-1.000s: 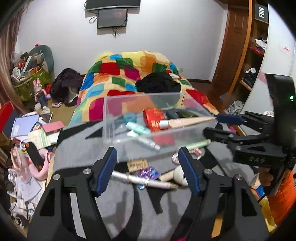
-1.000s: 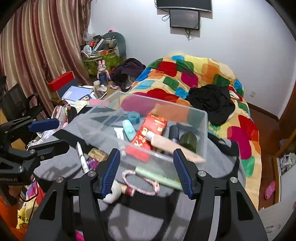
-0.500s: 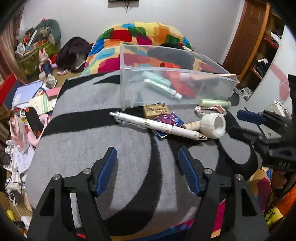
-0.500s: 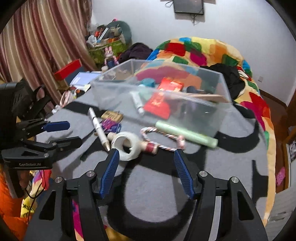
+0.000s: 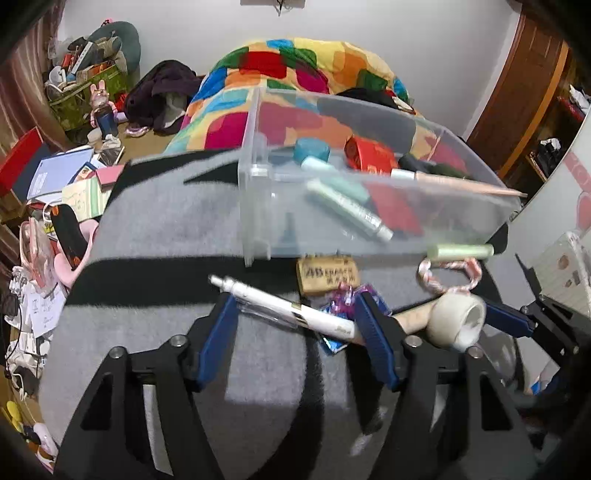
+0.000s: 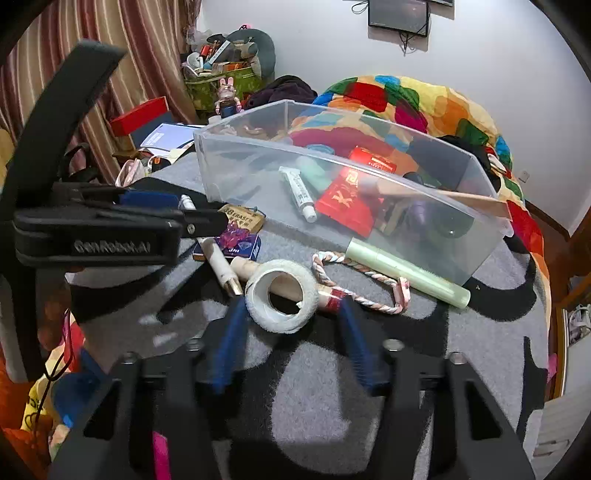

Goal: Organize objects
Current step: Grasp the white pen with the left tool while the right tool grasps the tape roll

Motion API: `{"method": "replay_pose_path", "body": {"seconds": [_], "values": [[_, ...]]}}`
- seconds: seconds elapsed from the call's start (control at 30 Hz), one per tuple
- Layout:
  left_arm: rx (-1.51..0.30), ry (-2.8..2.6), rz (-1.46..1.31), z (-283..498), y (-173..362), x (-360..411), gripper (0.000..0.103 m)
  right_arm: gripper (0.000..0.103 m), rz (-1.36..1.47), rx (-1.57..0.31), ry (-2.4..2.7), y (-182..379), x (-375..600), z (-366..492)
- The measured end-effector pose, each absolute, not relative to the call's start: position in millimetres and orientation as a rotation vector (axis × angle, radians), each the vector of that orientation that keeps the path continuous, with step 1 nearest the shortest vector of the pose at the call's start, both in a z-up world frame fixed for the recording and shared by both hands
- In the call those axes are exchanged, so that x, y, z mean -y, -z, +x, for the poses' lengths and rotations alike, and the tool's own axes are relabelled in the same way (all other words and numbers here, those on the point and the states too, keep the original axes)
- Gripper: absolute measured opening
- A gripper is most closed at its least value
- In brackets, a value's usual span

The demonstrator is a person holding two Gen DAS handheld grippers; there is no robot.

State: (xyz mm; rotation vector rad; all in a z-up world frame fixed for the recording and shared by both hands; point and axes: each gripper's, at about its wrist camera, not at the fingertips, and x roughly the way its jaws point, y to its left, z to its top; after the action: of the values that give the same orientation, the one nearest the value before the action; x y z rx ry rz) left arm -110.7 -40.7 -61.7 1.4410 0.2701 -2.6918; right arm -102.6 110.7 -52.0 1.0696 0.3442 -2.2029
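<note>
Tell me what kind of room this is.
Most likely a lived-in bedroom: a bed under a patchwork quilt, striped curtains on one side, and a screen mounted on the wall above.

**Both grippers drop from the bin to the loose items**

A second ago both grippers hung high, looking down into the clear bin point(image 5: 369, 206). Now the left gripper point(image 5: 295, 317) sits low over the gray and black blanket point(image 5: 166, 229), its open blue fingers point(image 5: 218, 336) straddling the white pen point(image 5: 291, 310). The right gripper point(image 6: 291, 325) has likewise come down and forward, its spread fingers on either side of the white tape roll point(image 6: 282, 301), which half a second ago lay well ahead of them.
</note>
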Motion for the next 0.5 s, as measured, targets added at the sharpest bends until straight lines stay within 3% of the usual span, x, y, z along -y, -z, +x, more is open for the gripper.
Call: {"method": "replay_pose_path", "body": {"seconds": [0.3,0.5], "values": [[-0.242,2.728,1.401,-62,62,49,0.052,0.035,1.054,-0.3,2.222,48,-124,-100],[-0.297,2.722,1.427,-56,56,60,0.039,0.035,1.058,-0.278,2.231,45,-136,-97]]}}
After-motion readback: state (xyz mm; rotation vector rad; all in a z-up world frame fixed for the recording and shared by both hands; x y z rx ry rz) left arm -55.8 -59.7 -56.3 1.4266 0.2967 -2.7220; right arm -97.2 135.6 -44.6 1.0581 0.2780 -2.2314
